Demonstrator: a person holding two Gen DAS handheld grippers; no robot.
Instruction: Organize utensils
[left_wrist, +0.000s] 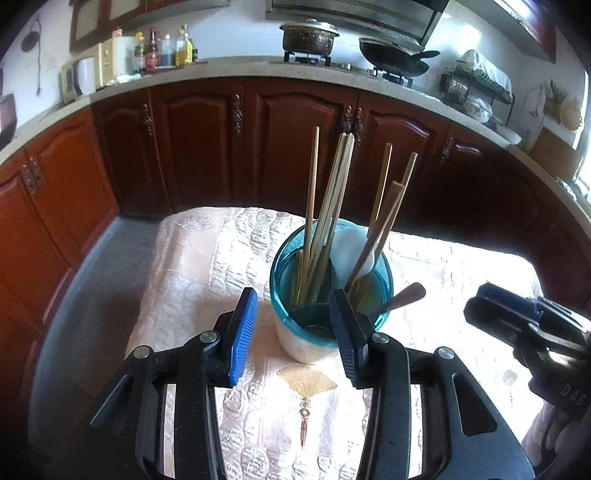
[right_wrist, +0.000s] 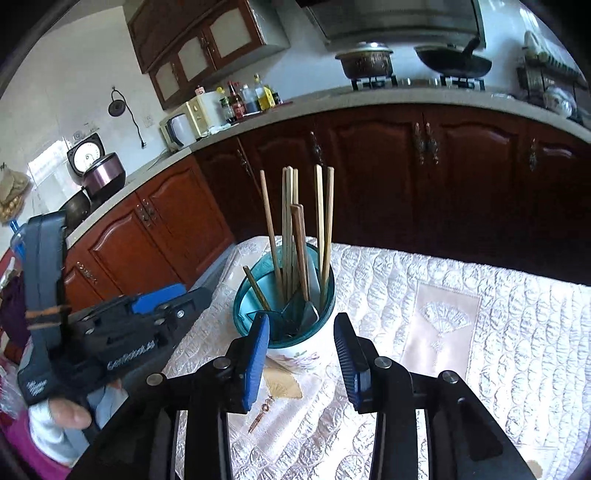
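Both grippers tilt down toward the table, each with nothing in its grip. Left gripper (left_wrist: 293, 334) has its jaws apart, blue pads either side of the near wall of the utensil holder (left_wrist: 295, 339) without pressing it; whether the right pad touches the rim cannot be told. Right gripper (right_wrist: 301, 356) also has jaws apart, framing the holder's (right_wrist: 295, 354) lower white body from the near side, pads clear of it. The holder stands upright on the quilted white tablecloth (left_wrist: 192, 258), roughly mid-table: teal translucent upper collar over a white base with a faint floral print. Inside, a bundle of wooden chopsticks (left_wrist: 334, 199) stands up and fans out, most leaning toward the far rim. Left wrist view alone shows a white spoon (left_wrist: 349, 251) against the far inner wall and a metal spoon handle (left_wrist: 404, 297) poking out over the right rim; it also catches the right gripper's body at the right edge, close beside the holder. Right wrist view alone shows the left gripper's body (right_wrist: 110, 332) at the left with a thumb (right_wrist: 70, 415) and a white sleeve under it, plus a short brown stick (right_wrist: 256, 288) leaning left in the holder, a grey spoon bowl (right_wrist: 308, 314) low inside, and a fan motif panel (right_wrist: 441, 317) on the cloth to the right. Far side: dark wood cabinets (left_wrist: 207, 144), countertop with a pot (left_wrist: 308, 35) and a wok (left_wrist: 395, 55).
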